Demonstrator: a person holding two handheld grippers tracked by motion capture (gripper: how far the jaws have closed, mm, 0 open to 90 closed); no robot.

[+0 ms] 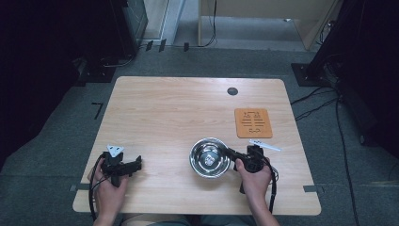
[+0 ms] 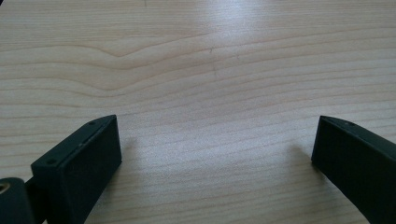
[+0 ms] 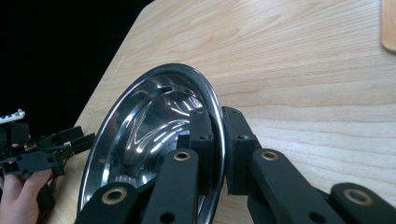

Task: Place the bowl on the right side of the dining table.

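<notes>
A shiny steel bowl sits on the wooden table near its front edge. My right gripper is shut on the bowl's right rim. In the right gripper view, one jaw lies inside the steel bowl and the other outside, and my right gripper pinches the rim between them. My left gripper rests at the front left of the table, held by a hand, pointing right. In the left gripper view my left gripper stands open over bare wood with nothing between its jaws.
A brown cork mat with cut-out marks lies behind and right of the bowl. A dark round grommet sits near the table's far edge. Cables run over the grey floor at the right.
</notes>
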